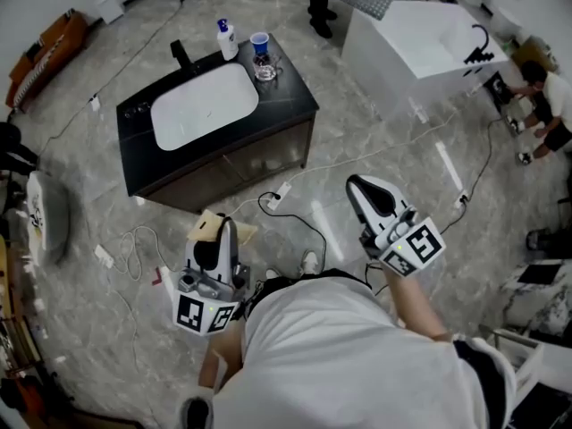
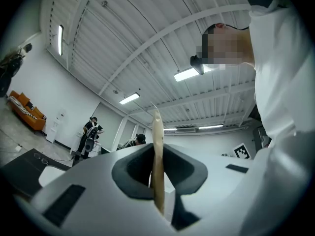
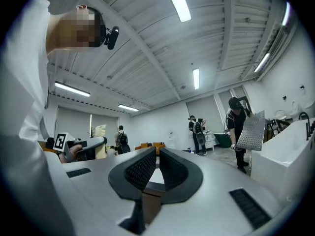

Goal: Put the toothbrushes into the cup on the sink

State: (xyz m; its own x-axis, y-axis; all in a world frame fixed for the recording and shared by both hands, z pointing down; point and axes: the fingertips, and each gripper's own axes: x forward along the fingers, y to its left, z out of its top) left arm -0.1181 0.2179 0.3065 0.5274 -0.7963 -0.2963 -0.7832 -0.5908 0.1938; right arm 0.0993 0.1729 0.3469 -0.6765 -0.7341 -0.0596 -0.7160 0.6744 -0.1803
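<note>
- A white shirt point(image 1: 357, 356) is seen nearest, low in the head view, with both grippers held out ahead of it above the grey floor point(image 1: 80, 132).
- The left gripper point(image 1: 223, 244) is pointed upward and away. Its jaws are clenched on a thin tan card point(image 1: 207, 228), seen edge-on between the pads in the left gripper view. What the card is cannot be told.
- The sink point(image 1: 201, 105), a white basin set in a dark cabinet, is found well ahead of the left gripper, with a black tap point(image 1: 181, 54) at its back edge.
- A white bottle point(image 1: 227, 39) with a blue cap is stood at the back of the counter, right of the tap.
- The blue cup point(image 1: 259, 41) is placed upright just beside the bottle, at the counter's back right corner. No toothbrush can be made out in it.
- The right gripper point(image 1: 368, 195) is held right of the sink and well apart from it. Its jaws are drawn together with nothing between them.
- A white tub point(image 1: 420, 47) is seen further right, and a crouching person point(image 1: 550, 105) at the right edge.
</note>
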